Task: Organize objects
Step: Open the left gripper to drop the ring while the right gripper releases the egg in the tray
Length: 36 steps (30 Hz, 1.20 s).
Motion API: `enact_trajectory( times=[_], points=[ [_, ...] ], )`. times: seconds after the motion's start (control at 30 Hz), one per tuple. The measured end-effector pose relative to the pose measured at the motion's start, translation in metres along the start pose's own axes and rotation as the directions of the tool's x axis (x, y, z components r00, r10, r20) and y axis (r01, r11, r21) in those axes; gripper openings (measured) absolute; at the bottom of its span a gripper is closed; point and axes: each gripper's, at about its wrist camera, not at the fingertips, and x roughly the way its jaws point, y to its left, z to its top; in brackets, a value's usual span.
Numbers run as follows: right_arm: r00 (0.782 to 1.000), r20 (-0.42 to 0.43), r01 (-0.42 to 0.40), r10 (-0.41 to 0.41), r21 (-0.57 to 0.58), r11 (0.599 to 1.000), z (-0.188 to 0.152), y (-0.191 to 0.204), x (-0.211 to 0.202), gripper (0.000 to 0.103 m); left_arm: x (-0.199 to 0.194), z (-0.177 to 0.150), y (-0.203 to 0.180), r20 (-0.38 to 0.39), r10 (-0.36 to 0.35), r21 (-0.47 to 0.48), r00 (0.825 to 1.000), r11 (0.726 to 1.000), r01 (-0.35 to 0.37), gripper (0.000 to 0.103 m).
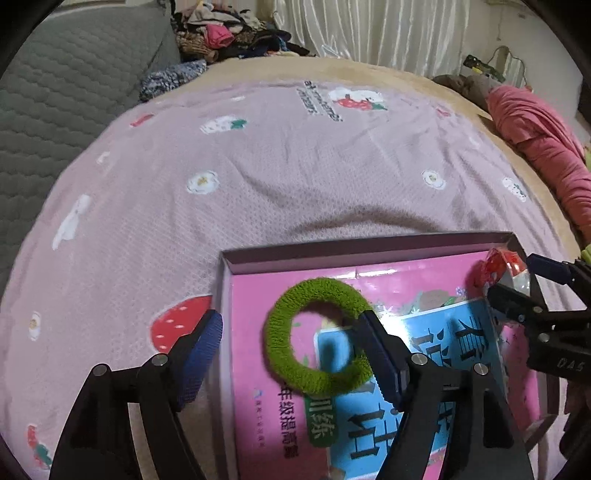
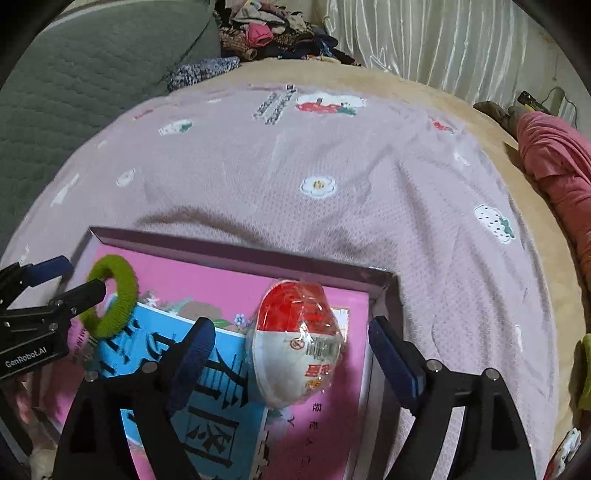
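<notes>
A shallow purple box [image 1: 332, 249] lies on the bed with a pink and blue book [image 1: 443, 354] inside. A green fuzzy hair tie [image 1: 291, 354] sits over the book at the box's left; it also shows in the right wrist view [image 2: 123, 295]. My left gripper [image 1: 291, 347] is open, its right finger inside the ring and its left finger outside the box. A red and white wrapped egg [image 2: 295, 339] rests in the box's right corner, also in the left wrist view [image 1: 498, 266]. My right gripper [image 2: 291, 354] is open around the egg, not pressing it.
The box lies on a pink strawberry-print blanket [image 1: 258, 166] over a beige bed. A grey quilted sofa [image 1: 55, 92] stands at the left, piled clothes [image 1: 221, 33] at the back and a red cloth [image 1: 535, 129] at the right edge.
</notes>
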Motion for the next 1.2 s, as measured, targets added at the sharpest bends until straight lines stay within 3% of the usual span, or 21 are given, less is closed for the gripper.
enact_trajectory(
  times=[0.33, 0.87, 1.2],
  points=[
    [0.996, 0.05, -0.073, 0.072, 0.021, 0.997, -0.016, 0.013, -0.066, 0.094, -0.055, -0.021, 0.015, -0.002, -0.02, -0.049, 1.0, 0.999, 0.02, 0.082],
    [0.979, 0.186, -0.075, 0.08, -0.031, 0.997, -0.055, 0.045, -0.207, 0.1, -0.193, -0.062, 0.008, 0.119, 0.028, -0.044, 0.992, 0.999, -0.023, 0.086],
    [0.97, 0.227, -0.084, 0.092, -0.042, 0.996, -0.09, 0.05, -0.271, 0.101, -0.254, -0.091, -0.01, 0.133, 0.016, -0.007, 0.991, 1.0, -0.015, 0.086]
  ],
)
